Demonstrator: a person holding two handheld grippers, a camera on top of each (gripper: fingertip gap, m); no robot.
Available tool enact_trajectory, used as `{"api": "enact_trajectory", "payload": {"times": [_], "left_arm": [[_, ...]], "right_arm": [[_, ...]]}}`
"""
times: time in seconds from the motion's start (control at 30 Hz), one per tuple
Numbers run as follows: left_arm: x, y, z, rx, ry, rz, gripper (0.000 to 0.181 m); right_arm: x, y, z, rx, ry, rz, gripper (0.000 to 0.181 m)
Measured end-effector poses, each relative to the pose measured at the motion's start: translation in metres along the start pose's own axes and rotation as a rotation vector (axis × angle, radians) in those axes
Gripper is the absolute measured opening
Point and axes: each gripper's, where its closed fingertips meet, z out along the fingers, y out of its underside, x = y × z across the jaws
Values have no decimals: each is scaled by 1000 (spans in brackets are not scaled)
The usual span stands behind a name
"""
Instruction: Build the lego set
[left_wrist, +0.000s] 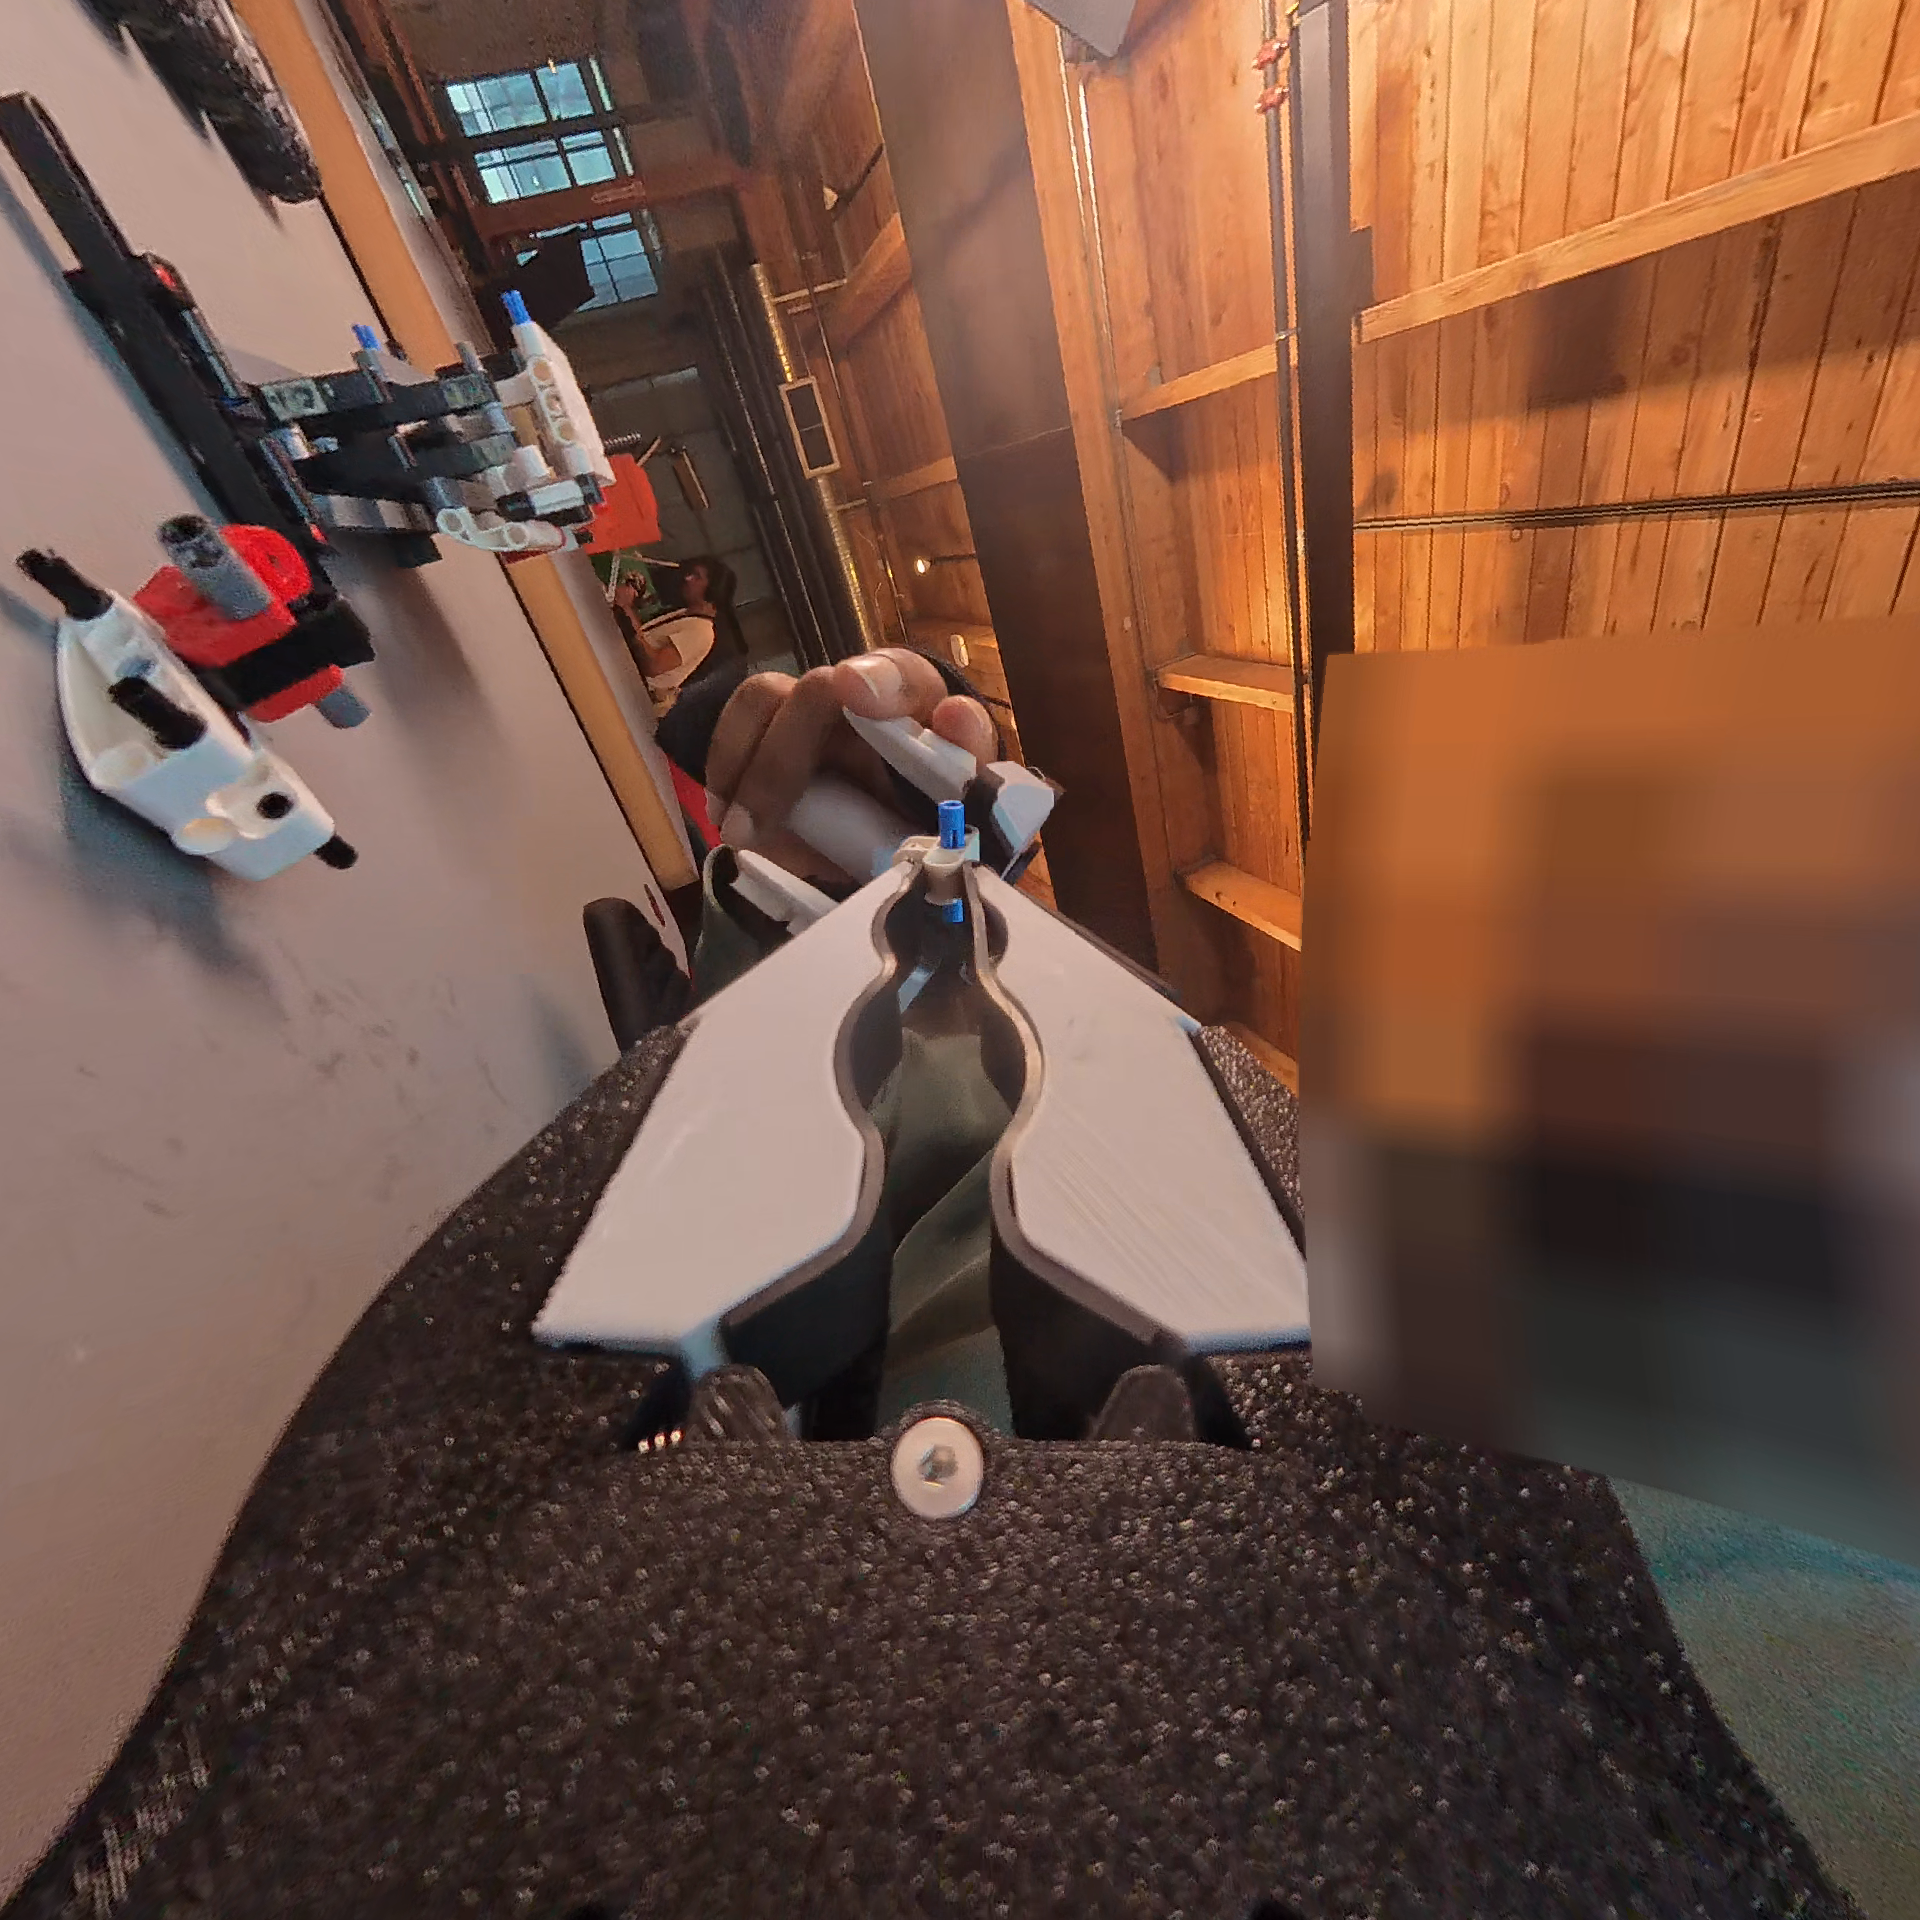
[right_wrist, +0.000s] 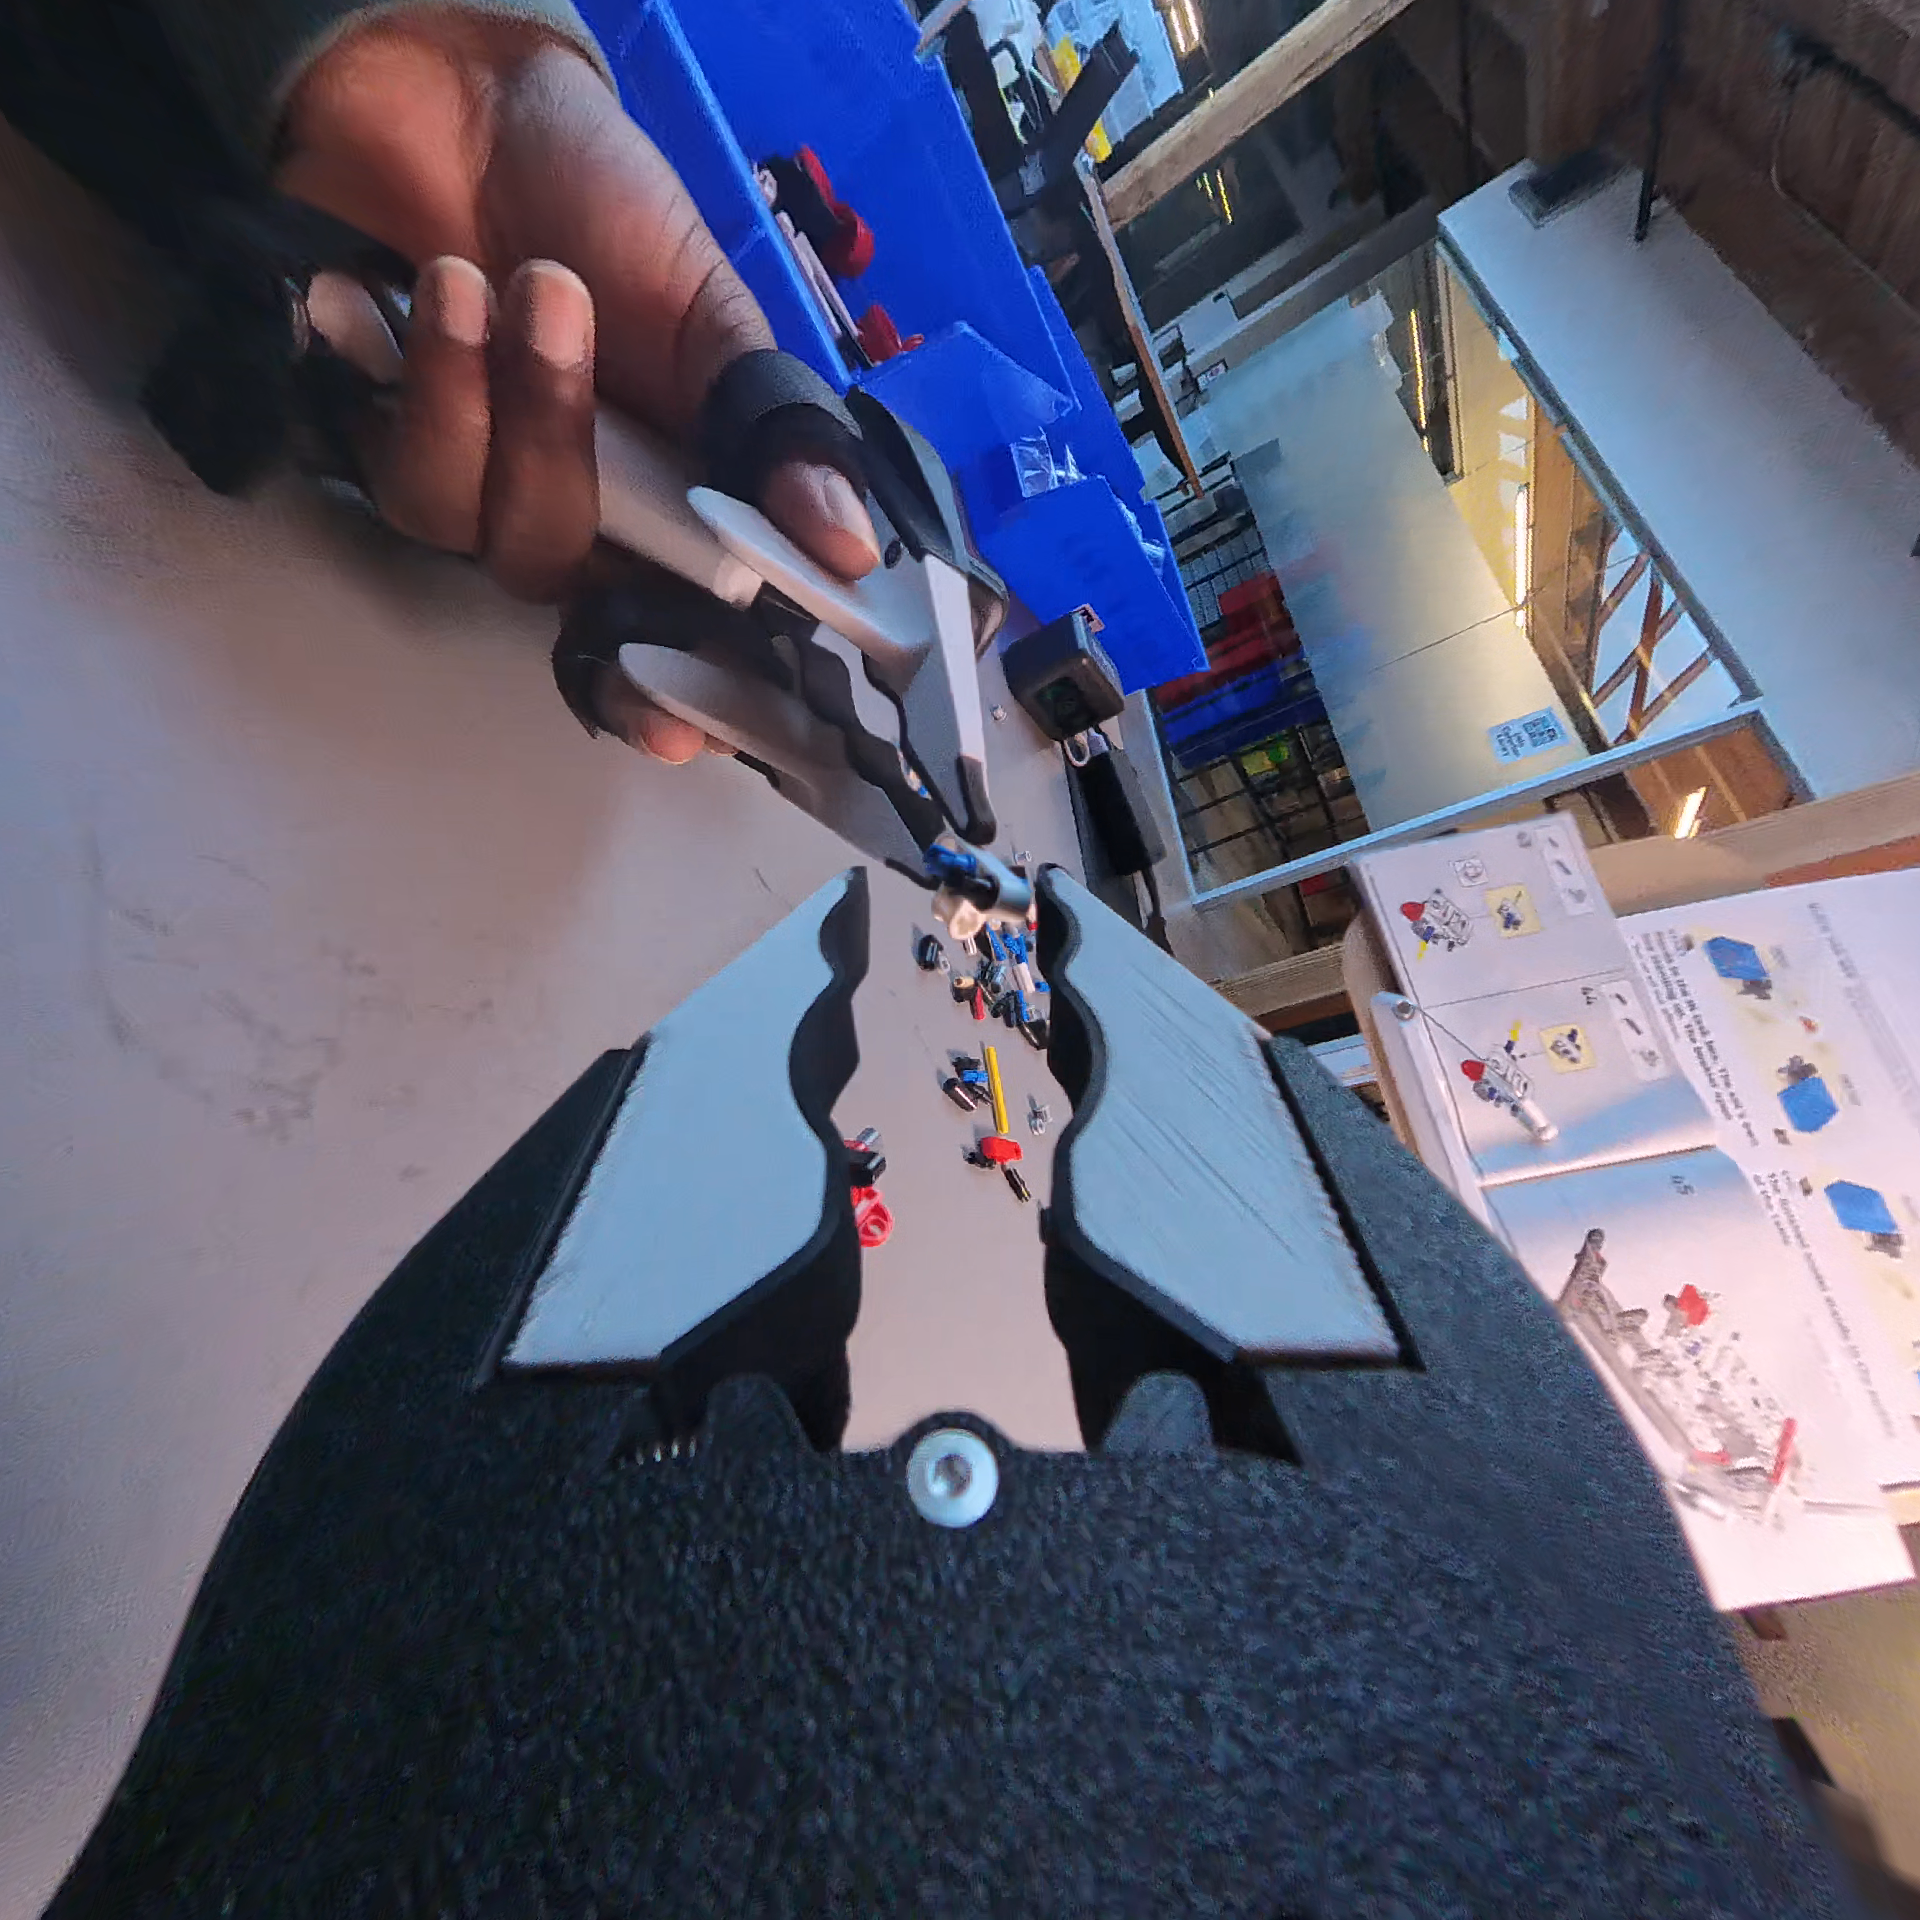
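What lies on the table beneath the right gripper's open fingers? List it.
Loose small pieces: a yellow axle, red connectors, black and blue pins. The fingers of the right gripper cover the table beneath them; more may hide there.

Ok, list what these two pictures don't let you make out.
- Left wrist view: how far the blue pin sits in the small white connector; the left gripper fingertips cover it.
- Left wrist view: a mosaic patch hides the right side.
- Right wrist view: loose small parts on the table, too small to identify.
- Right wrist view: instruction booklet, blurred and cut by the edge.
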Motion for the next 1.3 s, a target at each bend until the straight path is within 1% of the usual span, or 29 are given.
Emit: {"api": "enact_trajectory", "payload": {"times": [0.07, 0.13, 0.2, 0.23, 0.3, 0.37, 0.43, 0.5, 0.6, 0.7, 0.8, 0.97, 1.13, 1.23, 1.3], "left_arm": [[-5, 2, 0, 0, -19, -18, 7], [-7, 2, -1, 2, -27, -25, 7], [-7, 1, -1, 4, -38, -18, 9], [-8, 0, -2, 5, -51, -1, 12], [-7, -6, -5, 21, -92, 95, 17], [3, -13, -7, 25, -117, 250, 22], [13, -12, -6, -28, -152, 437, 24], [18, -5, -4, -116, -207, 637, 22], [12, 3, -3, -223, -335, 913, 18], [7, 6, -2, -263, -425, 1094, 15], [5, 9, 0, -286, -453, 1198, 11], [0, 10, -2, -323, -517, 1293, 8], [-8, 14, -4, -381, -568, 1365, 7], [-13, 16, -5, -414, -568, 1320, 7], [-16, 18, -6, -430, -562, 1275, 7]], "right_arm": [[0, 2, 2, -11, 25, -46, 19], [0, 1, 1, -11, 21, -54, 17], [-1, 2, 2, -13, 8, -10, 16], [-1, 3, 2, -5, -9, 76, 16], [4, 4, 1, 47, -59, 378, 15], [4, 6, 0, 74, -179, 735, 15], [6, -5, -3, 176, -300, 1029, 15], [12, -9, -5, 244, -347, 1187, 15], [12, -14, -6, 291, -398, 1299, 15], [9, -17, -5, 315, -458, 1396, 14], [6, -17, -4, 322, -489, 1453, 14], [-1, -14, -1, 285, -520, 1493, 14], [-10, -10, -1, 241, -591, 1563, 14], [-13, -9, -2, 213, -583, 1499, 15], [-16, -7, -3, 175, -551, 1361, 16]]}}
